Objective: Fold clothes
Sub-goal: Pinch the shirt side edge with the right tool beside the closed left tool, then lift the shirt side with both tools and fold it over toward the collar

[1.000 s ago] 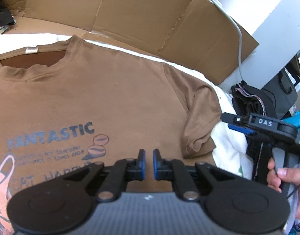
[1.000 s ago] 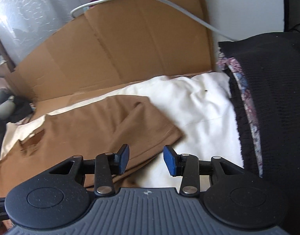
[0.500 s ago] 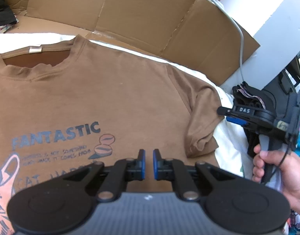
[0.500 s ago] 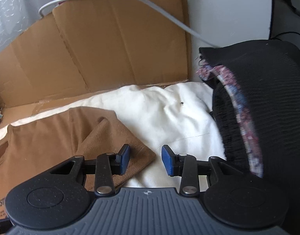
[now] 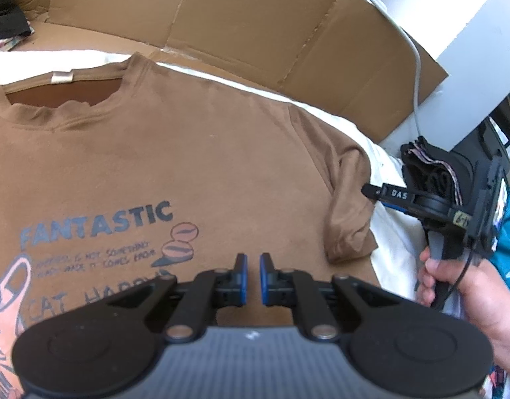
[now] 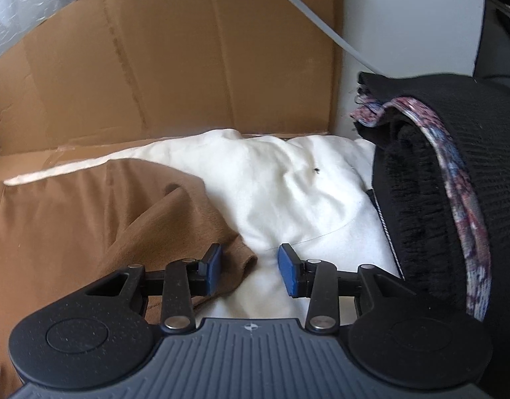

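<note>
White bedding (image 6: 288, 196) under brown t-shirt (image 5: 188, 166), cardboard (image 5: 255, 23) behind, white wall (image 5: 454, 43)

Looks like somebody's home, probably a bedroom or spare room. There's a soft white sheet (image 6: 288, 193) spread out like bedding, flattened cardboard (image 5: 241, 23) propped along the plain white wall (image 5: 467, 43), a grey cable (image 6: 308, 16) trailing over it, and a stack of folded dark clothes (image 6: 431, 199) at the side.
</note>
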### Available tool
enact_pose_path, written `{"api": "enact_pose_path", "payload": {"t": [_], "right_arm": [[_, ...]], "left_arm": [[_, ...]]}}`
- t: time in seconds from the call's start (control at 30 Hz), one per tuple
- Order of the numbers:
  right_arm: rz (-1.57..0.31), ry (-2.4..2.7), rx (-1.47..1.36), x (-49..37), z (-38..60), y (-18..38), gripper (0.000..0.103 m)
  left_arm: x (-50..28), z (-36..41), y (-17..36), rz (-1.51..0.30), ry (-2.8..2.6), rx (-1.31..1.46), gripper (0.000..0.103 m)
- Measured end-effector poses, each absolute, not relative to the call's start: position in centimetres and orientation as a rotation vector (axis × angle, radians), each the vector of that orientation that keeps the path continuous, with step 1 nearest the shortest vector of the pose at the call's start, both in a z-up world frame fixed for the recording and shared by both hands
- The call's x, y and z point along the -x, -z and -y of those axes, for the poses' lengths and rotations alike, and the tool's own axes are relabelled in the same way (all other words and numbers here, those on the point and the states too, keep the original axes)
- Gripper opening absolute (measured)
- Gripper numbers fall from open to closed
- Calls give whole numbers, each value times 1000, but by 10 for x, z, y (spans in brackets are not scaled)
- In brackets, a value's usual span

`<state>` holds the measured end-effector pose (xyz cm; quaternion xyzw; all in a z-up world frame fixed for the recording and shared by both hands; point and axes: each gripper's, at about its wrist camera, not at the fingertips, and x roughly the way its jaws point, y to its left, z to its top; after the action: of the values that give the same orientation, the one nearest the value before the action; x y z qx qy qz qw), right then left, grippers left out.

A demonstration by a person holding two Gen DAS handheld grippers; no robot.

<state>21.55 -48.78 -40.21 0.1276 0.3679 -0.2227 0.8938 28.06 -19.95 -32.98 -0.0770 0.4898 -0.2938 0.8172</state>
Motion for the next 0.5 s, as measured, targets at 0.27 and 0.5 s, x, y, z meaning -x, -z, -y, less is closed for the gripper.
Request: {"api": "enact_pose_path", "payload": {"t": [0.27, 0.5], "right_arm": [[-781, 413, -247, -216, 487, 394, 3], [-746, 321, -285, -208, 482, 360, 1]], "left_arm": [[-280, 201, 330, -1041, 617, 156, 7], [-286, 196, 331, -1031, 596, 155, 7]]}}
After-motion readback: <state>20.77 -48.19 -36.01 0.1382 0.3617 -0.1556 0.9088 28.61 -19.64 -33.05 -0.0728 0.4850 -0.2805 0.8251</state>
